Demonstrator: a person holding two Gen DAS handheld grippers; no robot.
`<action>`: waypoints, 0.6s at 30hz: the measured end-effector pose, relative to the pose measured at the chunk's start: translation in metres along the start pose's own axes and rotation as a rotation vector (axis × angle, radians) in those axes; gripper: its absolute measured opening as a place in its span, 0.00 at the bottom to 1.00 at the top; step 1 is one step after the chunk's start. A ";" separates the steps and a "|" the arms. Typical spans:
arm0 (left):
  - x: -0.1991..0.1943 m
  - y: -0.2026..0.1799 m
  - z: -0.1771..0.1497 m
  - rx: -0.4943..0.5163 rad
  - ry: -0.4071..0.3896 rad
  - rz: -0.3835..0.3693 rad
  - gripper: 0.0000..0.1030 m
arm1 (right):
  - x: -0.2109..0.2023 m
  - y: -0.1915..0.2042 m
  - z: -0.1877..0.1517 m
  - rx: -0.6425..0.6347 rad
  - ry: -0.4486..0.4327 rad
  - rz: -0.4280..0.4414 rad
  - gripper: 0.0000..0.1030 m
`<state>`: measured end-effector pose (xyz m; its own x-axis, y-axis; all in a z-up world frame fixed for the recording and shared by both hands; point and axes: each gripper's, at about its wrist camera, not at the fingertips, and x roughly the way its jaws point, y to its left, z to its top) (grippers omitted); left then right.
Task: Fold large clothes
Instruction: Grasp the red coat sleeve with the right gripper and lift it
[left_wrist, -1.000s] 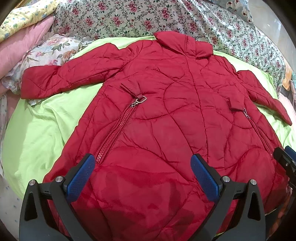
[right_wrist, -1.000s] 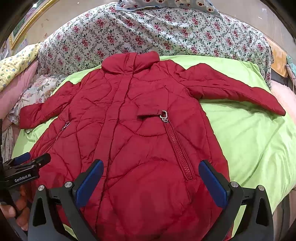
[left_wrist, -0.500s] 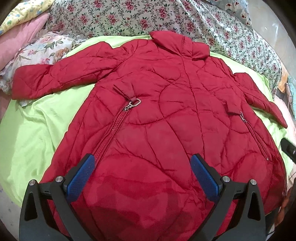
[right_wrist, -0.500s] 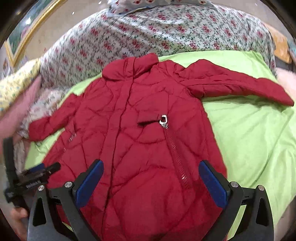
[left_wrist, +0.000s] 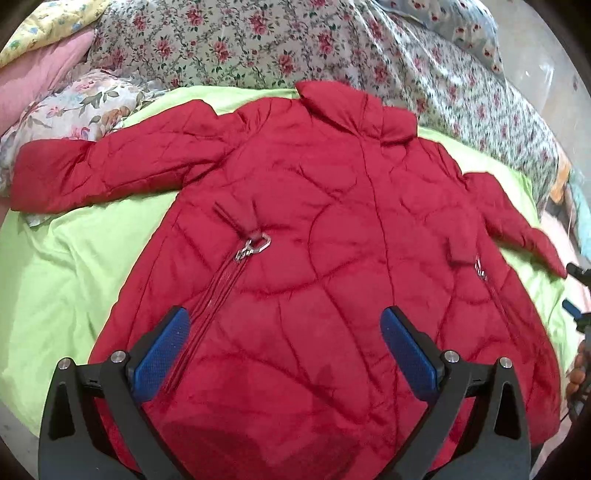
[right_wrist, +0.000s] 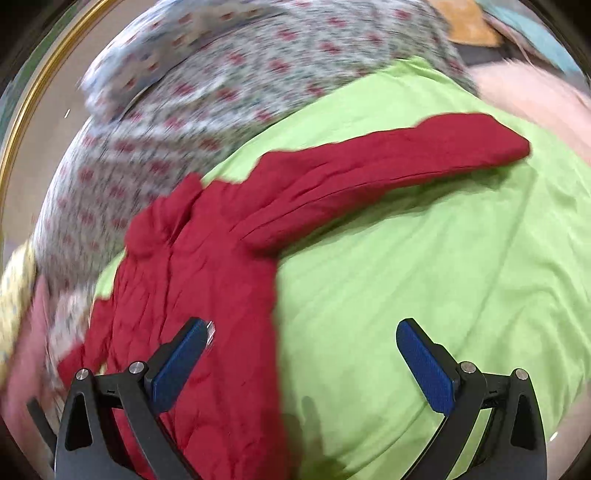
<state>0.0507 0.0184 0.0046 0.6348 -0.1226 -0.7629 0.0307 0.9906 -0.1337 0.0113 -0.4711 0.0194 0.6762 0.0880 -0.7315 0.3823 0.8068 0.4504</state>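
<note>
Quilted red coat (left_wrist: 332, 258) lies flat, sleeves spread, on lime-green sheet (right_wrist: 406, 277). Left gripper (left_wrist: 284, 347) hovers over the hem, jaws wide; right gripper (right_wrist: 301, 354) wide over the coat's right edge, empty.

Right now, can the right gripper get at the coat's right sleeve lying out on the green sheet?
Probably yes. The right gripper is open, and only bare green sheet lies between it and the red coat's sleeve, which rests flat with nothing on it.

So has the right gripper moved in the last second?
Yes. The right gripper has swung to its right: it was over the red coat, and now straddles the coat's edge and green sheet.
</note>
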 end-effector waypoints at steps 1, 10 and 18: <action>0.003 0.000 0.002 0.003 0.008 0.001 1.00 | 0.002 -0.009 0.006 0.020 -0.012 -0.008 1.00; 0.024 0.009 0.015 -0.017 0.044 0.048 1.00 | 0.028 -0.088 0.058 0.169 -0.143 -0.073 0.98; 0.039 0.005 0.022 0.002 0.082 0.067 1.00 | 0.065 -0.140 0.097 0.296 -0.193 -0.109 0.54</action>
<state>0.0920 0.0196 -0.0118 0.5704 -0.0608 -0.8191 -0.0081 0.9968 -0.0796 0.0623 -0.6348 -0.0413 0.7169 -0.1236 -0.6861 0.6052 0.5990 0.5244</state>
